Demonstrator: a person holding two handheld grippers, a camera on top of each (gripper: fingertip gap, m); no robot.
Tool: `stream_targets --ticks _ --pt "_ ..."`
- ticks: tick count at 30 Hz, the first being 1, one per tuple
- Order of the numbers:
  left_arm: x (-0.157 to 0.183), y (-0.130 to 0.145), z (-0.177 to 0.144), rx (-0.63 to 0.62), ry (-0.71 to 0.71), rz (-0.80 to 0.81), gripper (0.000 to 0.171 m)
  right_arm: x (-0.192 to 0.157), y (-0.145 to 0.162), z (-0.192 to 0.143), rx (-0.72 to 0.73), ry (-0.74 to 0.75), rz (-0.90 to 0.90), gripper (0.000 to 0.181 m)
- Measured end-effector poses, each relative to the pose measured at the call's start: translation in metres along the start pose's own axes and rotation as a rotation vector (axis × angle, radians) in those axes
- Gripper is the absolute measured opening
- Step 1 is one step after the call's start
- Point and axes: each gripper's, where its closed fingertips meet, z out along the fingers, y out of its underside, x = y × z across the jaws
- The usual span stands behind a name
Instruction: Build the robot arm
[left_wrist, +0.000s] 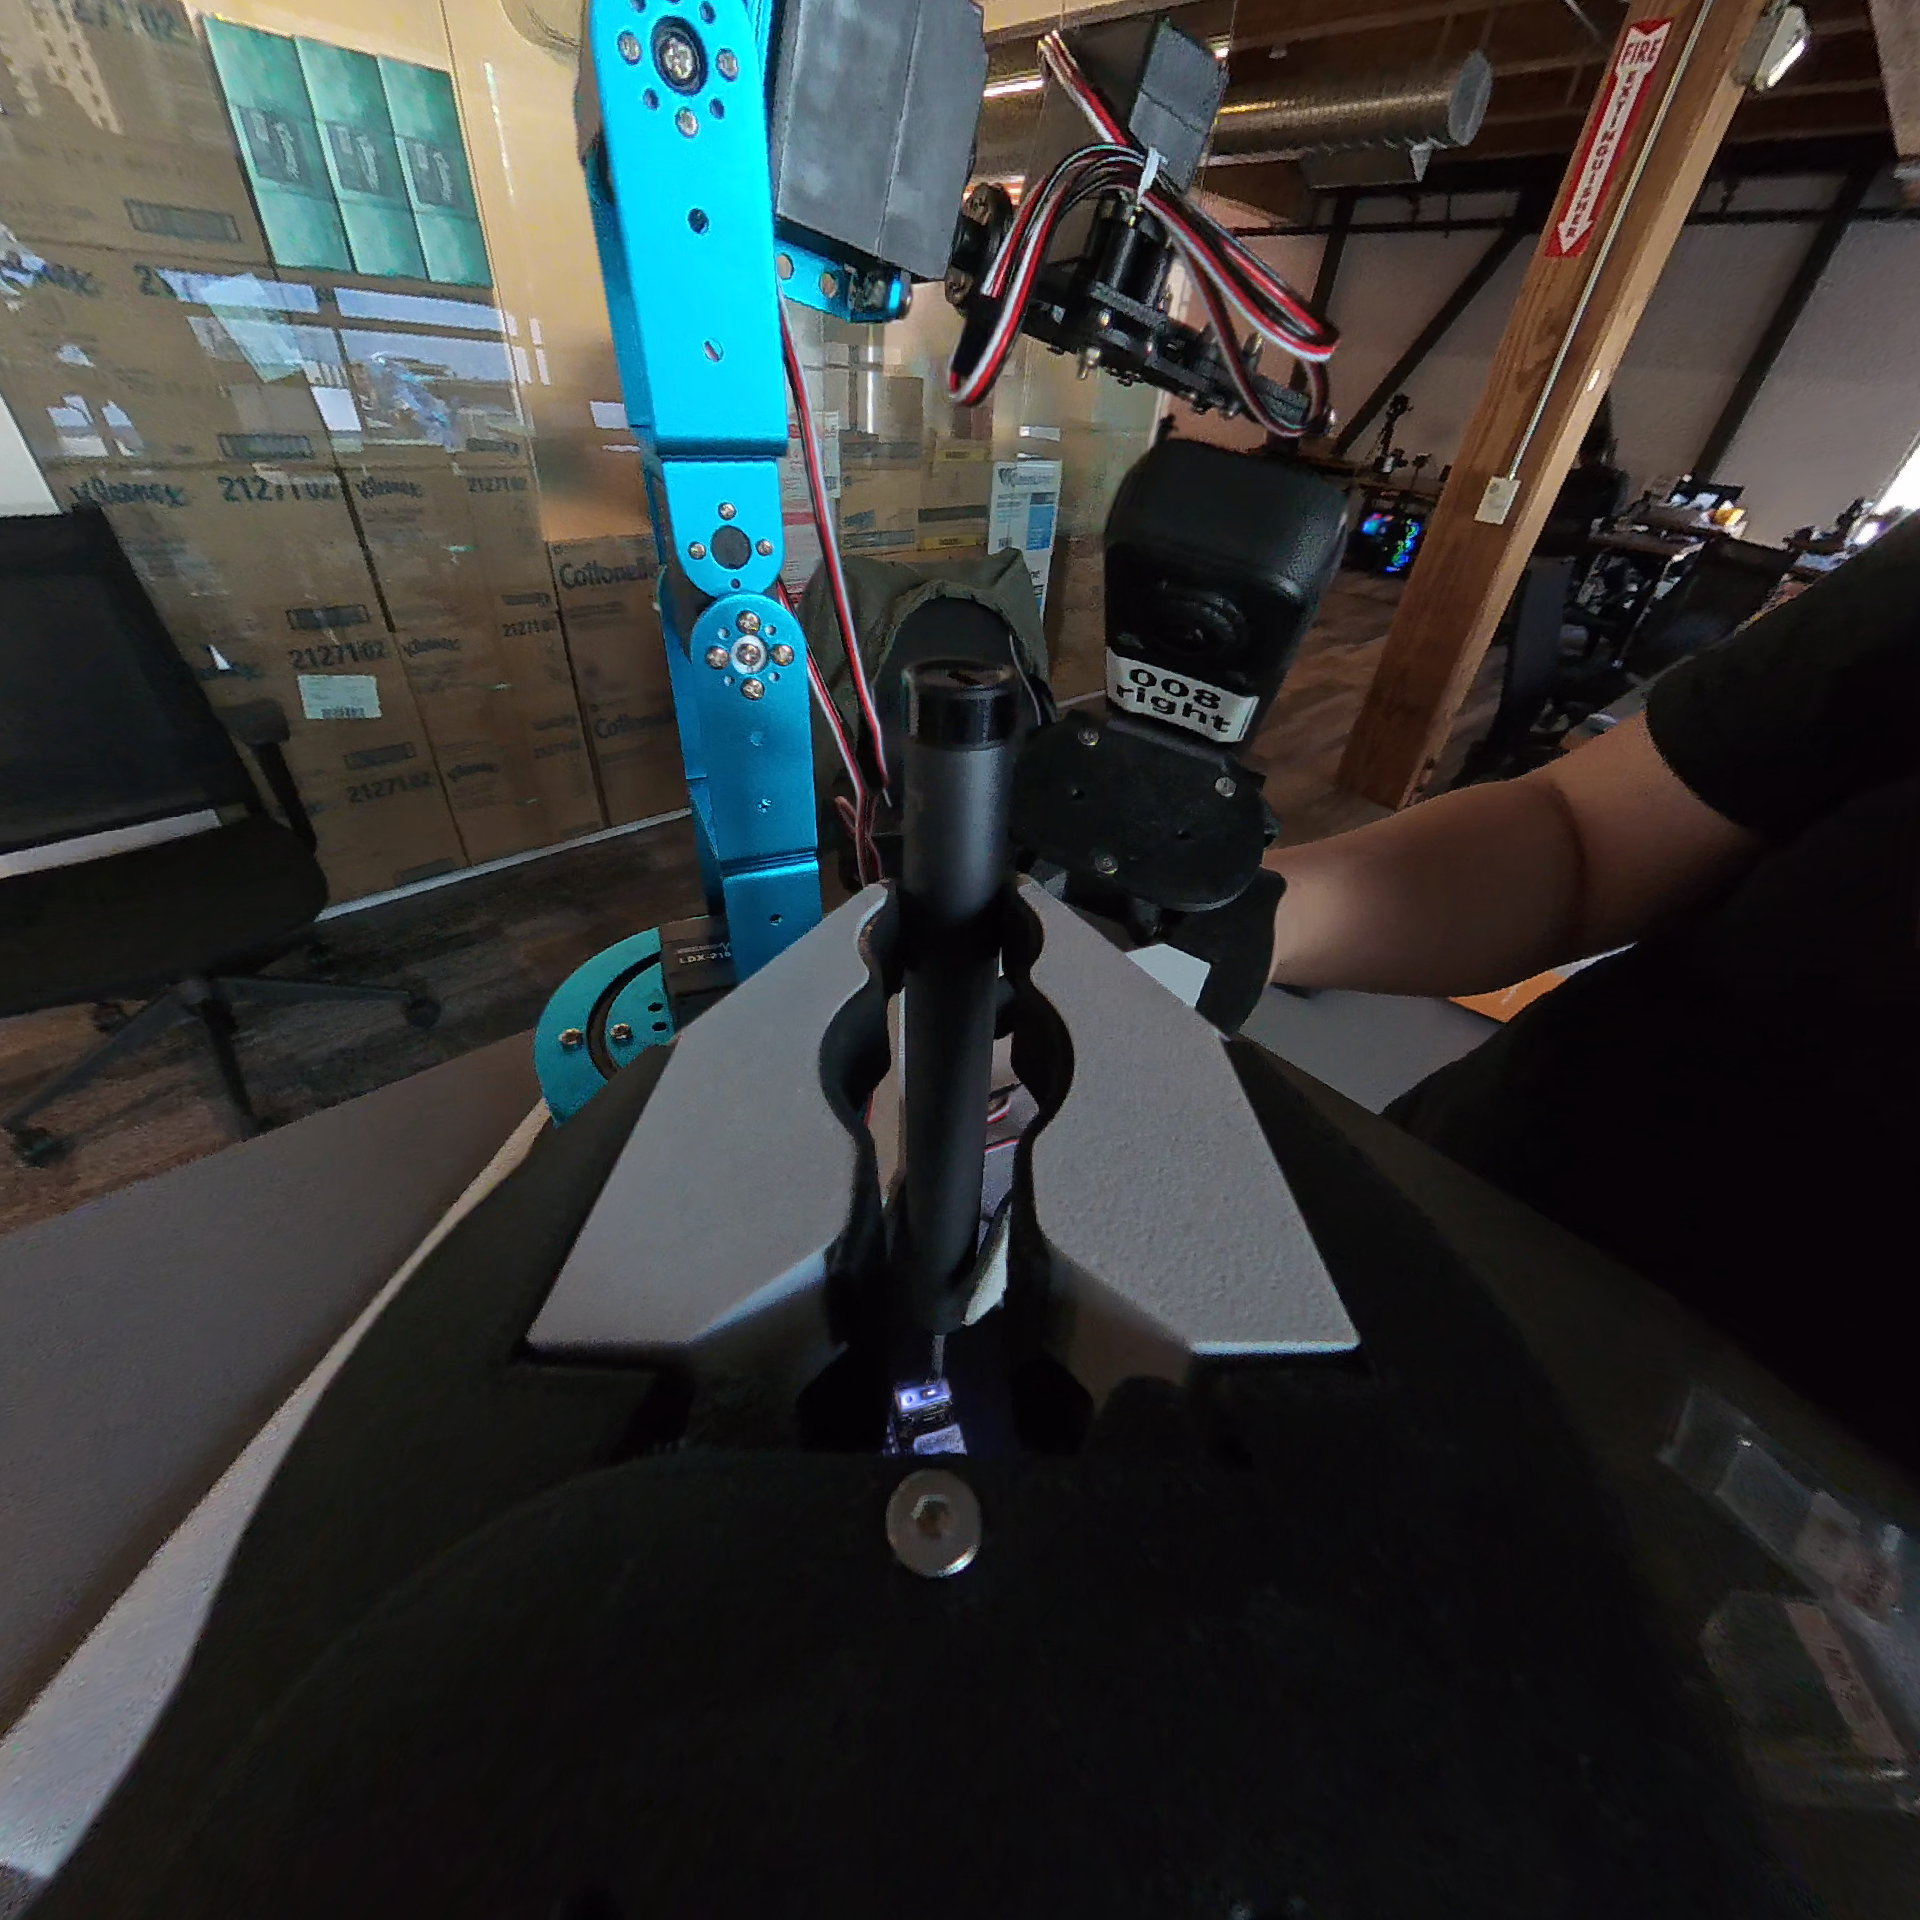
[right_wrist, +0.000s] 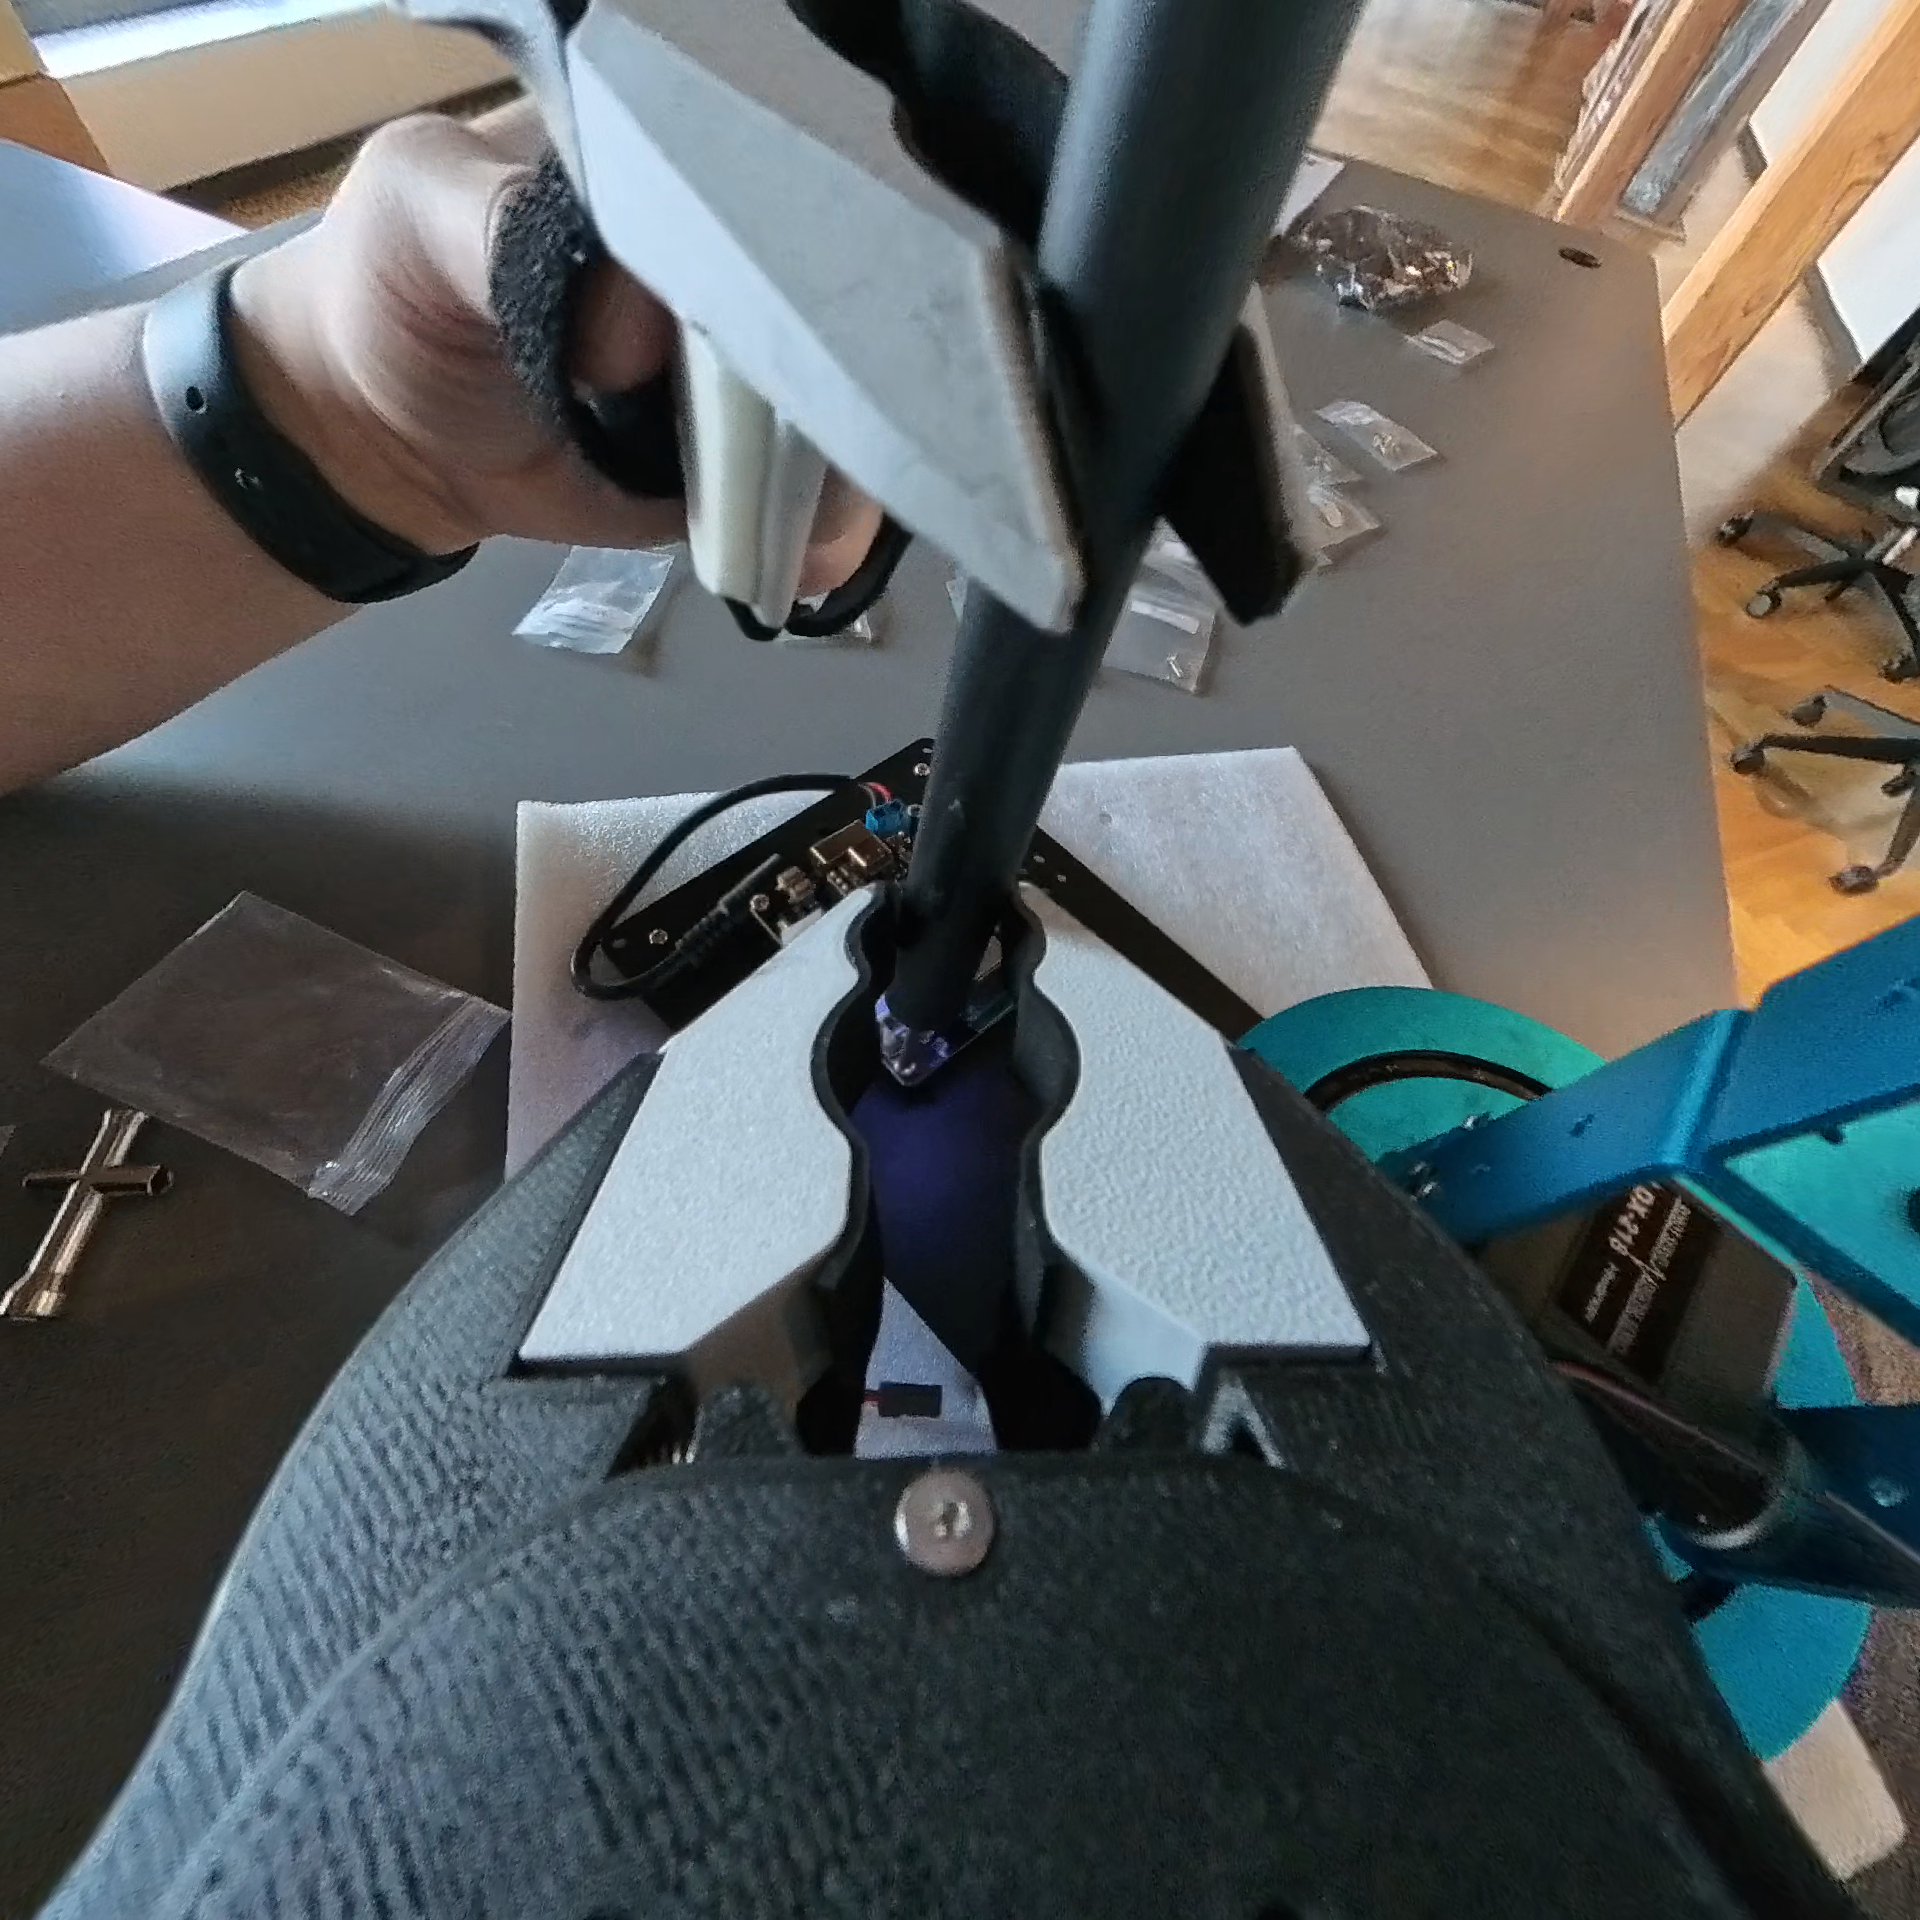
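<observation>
The left gripper (left_wrist: 951, 1091) is clamping a dark, rigid, smooth-barrelled electric screwdriver (left_wrist: 954, 935) mid-shaft, upright over the circuit board (right_wrist: 821, 883) on white foam, likely slippery, while the right gripper (right_wrist: 940, 1039) is closing lightly about its lit tip.

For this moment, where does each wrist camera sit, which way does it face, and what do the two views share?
Left wrist view: sits behind the left gripper, facing level toward the blue robot arm and stacked boxes; a forearm shows.
Right wrist view: sits behind the right gripper, facing down at the grey table and circuit board; a hand shows.
Shared: the black screwdriver, blue robot arm, and each other's gripper.
</observation>
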Motion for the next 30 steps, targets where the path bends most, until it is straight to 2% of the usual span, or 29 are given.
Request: stream_targets --ticks 3,8,16,25,30 --pt "0.001 0.000 0.000 0.009 0.000 0.018 0.016 -0.003 0.001 -0.004 0.046 -0.017 -0.018 0.025" --pt "0.004 0.000 -0.001 0.010 0.014 0.035 0.016 -0.004 -0.002 -0.017 0.156 0.017 -0.047 0.020" --pt "0.001 0.000 -0.004 0.020 0.010 0.028 0.016 0.002 -0.020 -0.029 0.333 -0.046 0.073 0.010" --pt "-0.001 0.000 -0.006 0.030 0.005 0.023 0.016 0.004 -0.020 -0.027 0.352 -0.120 0.104 0.008" --pt "-0.001 0.000 -0.006 0.032 0.003 0.021 0.016 0.010 -0.019 -0.026 0.354 -0.115 0.122 0.017"
